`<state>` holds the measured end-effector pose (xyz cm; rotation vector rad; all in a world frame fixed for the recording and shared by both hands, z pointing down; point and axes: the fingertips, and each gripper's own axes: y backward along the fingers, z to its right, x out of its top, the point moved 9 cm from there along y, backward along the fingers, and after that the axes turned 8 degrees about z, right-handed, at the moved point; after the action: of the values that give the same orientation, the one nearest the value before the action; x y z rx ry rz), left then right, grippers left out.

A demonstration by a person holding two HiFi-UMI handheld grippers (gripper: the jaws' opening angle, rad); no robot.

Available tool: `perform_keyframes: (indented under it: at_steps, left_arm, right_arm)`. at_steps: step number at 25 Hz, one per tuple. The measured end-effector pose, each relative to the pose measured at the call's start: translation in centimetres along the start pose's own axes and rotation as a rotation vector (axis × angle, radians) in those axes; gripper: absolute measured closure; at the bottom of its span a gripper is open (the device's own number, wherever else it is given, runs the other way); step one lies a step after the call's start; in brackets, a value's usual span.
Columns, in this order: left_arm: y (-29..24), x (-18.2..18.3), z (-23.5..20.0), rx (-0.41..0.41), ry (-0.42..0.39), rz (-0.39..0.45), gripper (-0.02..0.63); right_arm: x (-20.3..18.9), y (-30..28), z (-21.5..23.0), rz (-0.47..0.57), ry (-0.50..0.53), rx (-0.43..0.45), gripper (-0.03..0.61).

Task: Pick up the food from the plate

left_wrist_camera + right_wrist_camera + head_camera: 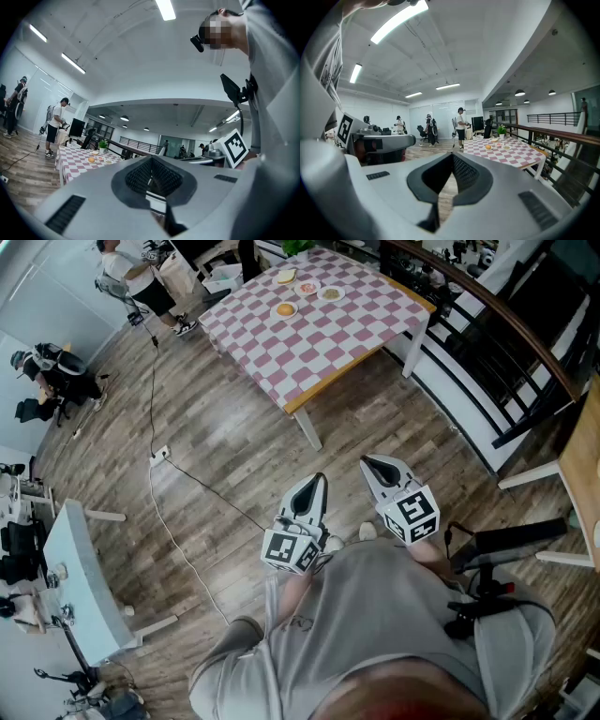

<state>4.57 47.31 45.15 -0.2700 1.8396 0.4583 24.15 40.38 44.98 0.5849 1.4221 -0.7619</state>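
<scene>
left gripper (317, 482), right gripper (372, 463) near body, both jaws closed on nothing. food (286, 307) on plates (295, 312) on checkered table (309, 348), well apart from grippers. only gripper views show ceiling lights (398, 18).

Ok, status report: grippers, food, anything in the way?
Left gripper shut, empty; right gripper shut, empty. Food untouched on small white plates, pink-checked table far ahead. Open wooden floor between.

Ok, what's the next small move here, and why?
Probably step toward the checkered table. The plates of food sit near its far side, well out of reach. The left hand-held gripper and right hand-held gripper are both shut, empty and held close to the body.
</scene>
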Motion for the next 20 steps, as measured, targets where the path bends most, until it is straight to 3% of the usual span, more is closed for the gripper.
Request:
perform_keyframes:
  at_steps: [11, 20]
  left_arm:
    - [-0.3, -0.2, 0.2, 0.011, -0.033, -0.047, 0.604]
    - [-3.1, -1.1, 2.0, 0.097, -0.084, -0.056, 0.604]
  right_arm:
    - [-0.7, 0.4, 0.7, -0.001, -0.008, 0.006, 0.565]
    - [-3.0, -0.3, 3.5, -0.03, -0.041, 0.067, 0.565]
